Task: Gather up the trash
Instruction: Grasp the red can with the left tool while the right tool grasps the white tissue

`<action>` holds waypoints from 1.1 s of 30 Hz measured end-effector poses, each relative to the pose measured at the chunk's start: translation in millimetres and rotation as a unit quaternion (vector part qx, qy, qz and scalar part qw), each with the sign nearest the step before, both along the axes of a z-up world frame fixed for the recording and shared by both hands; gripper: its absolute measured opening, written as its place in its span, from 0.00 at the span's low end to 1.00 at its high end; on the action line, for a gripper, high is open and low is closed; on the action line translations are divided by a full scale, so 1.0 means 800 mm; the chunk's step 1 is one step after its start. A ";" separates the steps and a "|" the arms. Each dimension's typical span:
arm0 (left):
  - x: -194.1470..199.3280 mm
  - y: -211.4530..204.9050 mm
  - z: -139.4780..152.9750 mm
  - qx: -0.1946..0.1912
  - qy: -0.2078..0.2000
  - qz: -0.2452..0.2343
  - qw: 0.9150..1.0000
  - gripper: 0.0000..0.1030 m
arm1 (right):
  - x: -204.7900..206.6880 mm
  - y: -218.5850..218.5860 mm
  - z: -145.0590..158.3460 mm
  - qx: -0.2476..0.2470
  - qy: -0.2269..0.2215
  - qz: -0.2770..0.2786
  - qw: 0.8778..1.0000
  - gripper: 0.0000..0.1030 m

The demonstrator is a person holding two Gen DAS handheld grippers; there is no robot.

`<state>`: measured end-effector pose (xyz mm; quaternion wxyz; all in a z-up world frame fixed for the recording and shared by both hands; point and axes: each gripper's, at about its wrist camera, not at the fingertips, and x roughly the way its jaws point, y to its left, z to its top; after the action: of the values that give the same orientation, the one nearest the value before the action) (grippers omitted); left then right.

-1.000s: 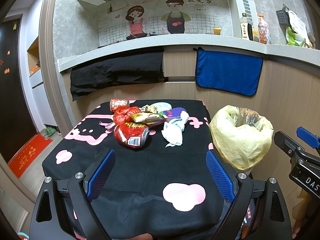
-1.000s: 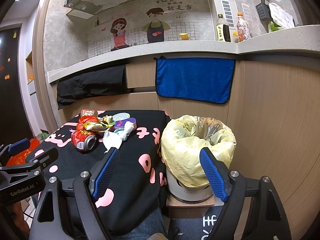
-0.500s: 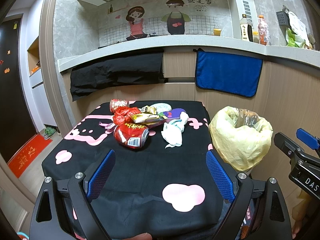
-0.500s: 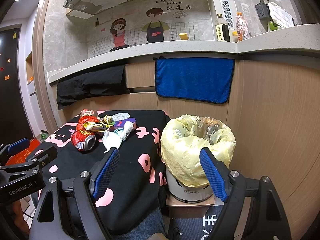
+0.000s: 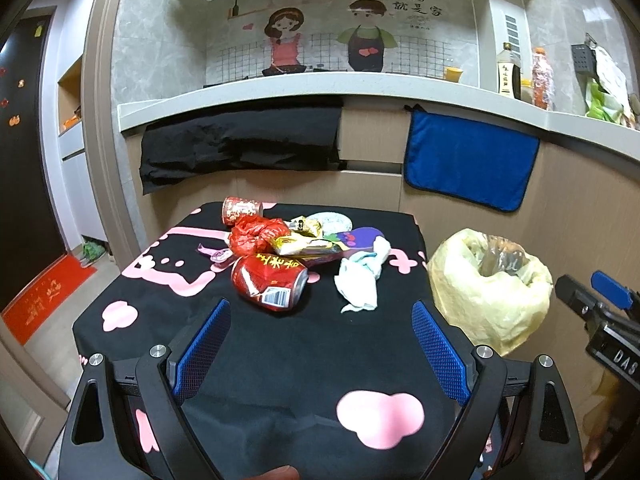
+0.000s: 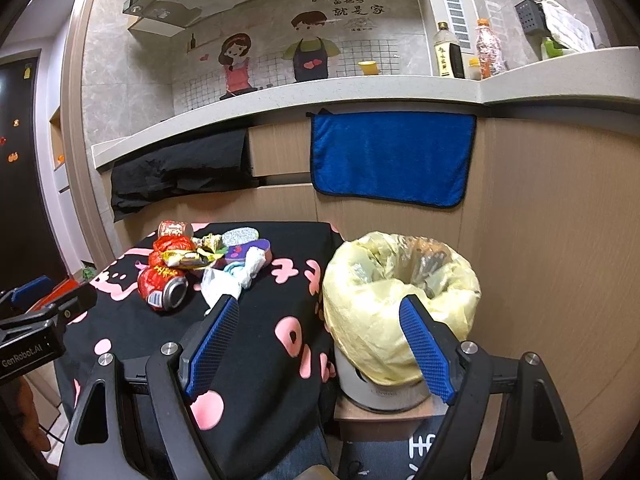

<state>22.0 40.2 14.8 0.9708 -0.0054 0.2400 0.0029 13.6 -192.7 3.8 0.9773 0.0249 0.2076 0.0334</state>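
A pile of trash lies on the black table (image 5: 280, 344) with pink shapes: a crushed red can (image 5: 269, 282) (image 6: 162, 286), a red wrapper (image 5: 256, 232), a white tissue (image 5: 360, 276) (image 6: 224, 280), snack wrappers (image 5: 308, 240) and a second red can (image 5: 240, 209) at the back. A bin lined with a yellow bag (image 5: 490, 288) (image 6: 400, 292) stands right of the table. My left gripper (image 5: 320, 320) hovers open over the table's near part, short of the pile. My right gripper (image 6: 318, 320) is open, between the table edge and the bin.
A wooden counter front runs behind the table, with a black cloth (image 5: 240, 140) and a blue towel (image 5: 468, 160) hanging from it. Bottles (image 6: 448, 56) stand on the counter top. A red mat (image 5: 36, 300) lies on the floor at left.
Almost nothing has moved; both grippers hold nearly still and stay open, and the trash pile is untouched.
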 end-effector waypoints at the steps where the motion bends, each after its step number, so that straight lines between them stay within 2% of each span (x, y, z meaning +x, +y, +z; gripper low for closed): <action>1: 0.007 0.004 -0.001 -0.002 0.003 -0.003 1.000 0.89 | 0.006 0.002 0.001 0.000 0.001 0.003 1.000 0.78; 6: 0.051 0.032 -0.015 -0.027 0.030 -0.024 0.999 0.89 | 0.040 0.022 0.005 -0.010 0.001 0.020 1.000 0.78; 9: 0.076 0.062 -0.025 -0.057 0.034 -0.033 0.997 0.89 | 0.062 0.036 0.004 -0.022 0.005 0.033 0.999 0.78; 12: 0.100 0.099 -0.034 -0.074 0.027 -0.016 0.997 0.89 | 0.093 0.052 -0.004 -0.029 0.024 0.058 0.998 0.78; 14: 0.119 0.118 -0.043 -0.062 0.031 -0.001 0.998 0.89 | 0.113 0.062 -0.011 -0.038 0.031 0.071 0.996 0.78; 16: 0.143 0.136 -0.058 -0.048 0.049 0.008 0.998 0.89 | 0.134 0.071 -0.018 -0.054 0.033 0.075 0.995 0.78; 20: 0.182 0.161 -0.088 -0.086 0.094 -0.008 0.992 0.89 | 0.179 0.082 -0.034 -0.057 0.050 0.090 0.993 0.78; 23: 0.207 0.172 -0.111 -0.148 0.130 -0.020 0.980 0.89 | 0.208 0.088 -0.048 -0.047 0.065 0.100 0.992 0.78; 26: 0.229 0.178 -0.132 -0.203 0.153 -0.004 0.967 0.89 | 0.229 0.092 -0.064 -0.033 0.084 0.107 0.990 0.78; 30: 0.249 0.182 -0.147 -0.251 0.176 0.015 0.952 0.85 | 0.248 0.103 -0.093 -0.033 0.118 0.123 0.985 0.78; 33: 0.268 0.183 -0.163 -0.297 0.209 0.011 0.932 0.81 | 0.253 0.104 -0.105 -0.038 0.127 0.126 0.983 0.78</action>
<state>236.5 186.5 -115.5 0.8525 -0.2955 0.4275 -0.0570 215.8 -109.3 -80.2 0.9311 -0.0347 0.3331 0.1445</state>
